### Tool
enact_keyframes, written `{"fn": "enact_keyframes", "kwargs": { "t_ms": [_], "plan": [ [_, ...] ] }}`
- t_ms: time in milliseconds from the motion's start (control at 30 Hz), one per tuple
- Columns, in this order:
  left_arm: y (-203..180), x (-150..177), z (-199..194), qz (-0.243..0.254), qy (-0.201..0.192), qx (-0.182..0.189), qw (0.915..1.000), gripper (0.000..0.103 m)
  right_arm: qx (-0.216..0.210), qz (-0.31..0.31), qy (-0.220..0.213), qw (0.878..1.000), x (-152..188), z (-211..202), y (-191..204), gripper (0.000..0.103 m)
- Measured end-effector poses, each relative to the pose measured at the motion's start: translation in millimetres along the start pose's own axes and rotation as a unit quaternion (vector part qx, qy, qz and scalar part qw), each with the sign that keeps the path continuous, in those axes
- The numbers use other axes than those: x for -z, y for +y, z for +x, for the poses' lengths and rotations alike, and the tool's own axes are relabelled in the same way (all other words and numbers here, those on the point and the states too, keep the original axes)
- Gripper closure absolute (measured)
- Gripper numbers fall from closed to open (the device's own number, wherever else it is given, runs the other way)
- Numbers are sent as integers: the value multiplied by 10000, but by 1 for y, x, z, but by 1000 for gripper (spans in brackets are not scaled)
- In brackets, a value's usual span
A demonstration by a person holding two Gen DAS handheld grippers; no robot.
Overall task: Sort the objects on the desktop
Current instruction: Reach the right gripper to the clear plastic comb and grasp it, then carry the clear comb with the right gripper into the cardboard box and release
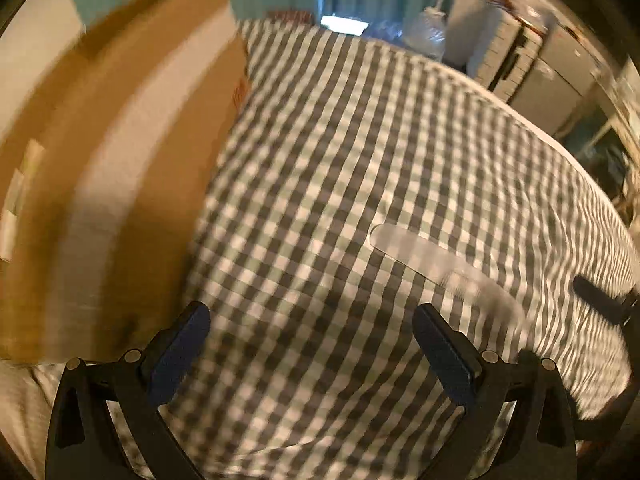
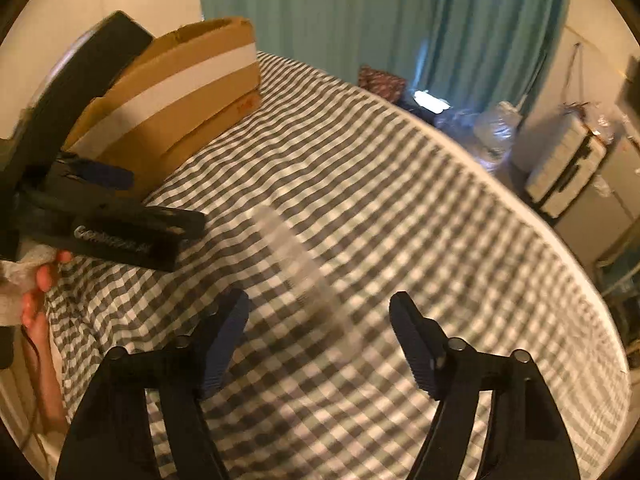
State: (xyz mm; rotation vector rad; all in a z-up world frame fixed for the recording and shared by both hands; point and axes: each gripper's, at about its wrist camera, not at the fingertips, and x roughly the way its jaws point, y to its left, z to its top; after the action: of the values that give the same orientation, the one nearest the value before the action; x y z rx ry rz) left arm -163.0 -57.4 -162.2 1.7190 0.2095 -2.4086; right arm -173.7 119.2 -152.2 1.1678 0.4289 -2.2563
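The clear flat plastic ruler point(image 2: 304, 268) lies lengthwise just ahead of the wide-open, empty right gripper point(image 2: 320, 344); the left gripper point(image 1: 312, 348), equally open and empty, sits farther off.

clear ruler point(image 2: 304, 268) motion-blurred, markings unreadable

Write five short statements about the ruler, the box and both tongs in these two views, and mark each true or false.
1. The clear ruler lies flat on the checked cloth. True.
2. The left tongs are shut on the ruler. False: they are open and hold nothing.
3. The cardboard box sits at the left of the cloth. True.
4. The right tongs are open, with the ruler ahead of them. True.
5. The ruler rests inside the box. False: it lies on the cloth, apart from the box.
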Motion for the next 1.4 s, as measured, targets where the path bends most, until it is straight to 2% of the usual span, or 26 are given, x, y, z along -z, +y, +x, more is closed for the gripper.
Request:
{"fn": "enact_keyframes", "kwargs": {
  "t_ms": [133,267,367,433,533,600,667,733,867,933,1100,1200,1333,1400],
  "plan": [
    [0,-6,16,-165,7,-51,9999,0,-200,22,-6,9998,0,20,-6,32],
    [-9,-13,23,-20,-9,28,10000,0,-328,117,10,9994,-4,37,-14,42],
    [-15,-19,27,142,-25,-12,9999,0,-644,388,48,9972,-5,48,-22,43],
    [-15,-21,24,180,-61,-71,9998,0,-683,188,47,9975,-5,50,-17,43],
    [-14,-26,25,227,-8,-174,9996,0,-725,-122,310,9968,-1,63,-8,43],
    [-10,-28,28,248,7,-161,9996,0,-642,-217,425,9968,1,69,-7,44],
    [-4,-30,33,178,54,-228,9996,0,-586,-238,380,9973,2,70,-5,50],
    [0,-29,36,109,118,-207,9997,0,-422,-294,460,9976,1,72,-3,62],
    [6,-22,38,157,261,-259,9992,0,-171,-223,660,9974,-4,70,2,71],
    [5,-21,35,264,199,-319,9989,0,-75,-191,707,9973,-3,66,6,75],
    [1,-16,20,468,-7,-479,9978,0,-86,348,685,9970,3,52,5,78],
    [3,-12,8,481,-113,-398,9980,0,-101,693,606,9957,9,41,3,78],
    [5,0,-18,553,-342,-285,9975,0,-344,1171,469,9914,13,19,2,78],
    [4,1,-32,586,-491,-130,9970,0,-381,1360,410,9891,16,12,1,78]
  ]
}}
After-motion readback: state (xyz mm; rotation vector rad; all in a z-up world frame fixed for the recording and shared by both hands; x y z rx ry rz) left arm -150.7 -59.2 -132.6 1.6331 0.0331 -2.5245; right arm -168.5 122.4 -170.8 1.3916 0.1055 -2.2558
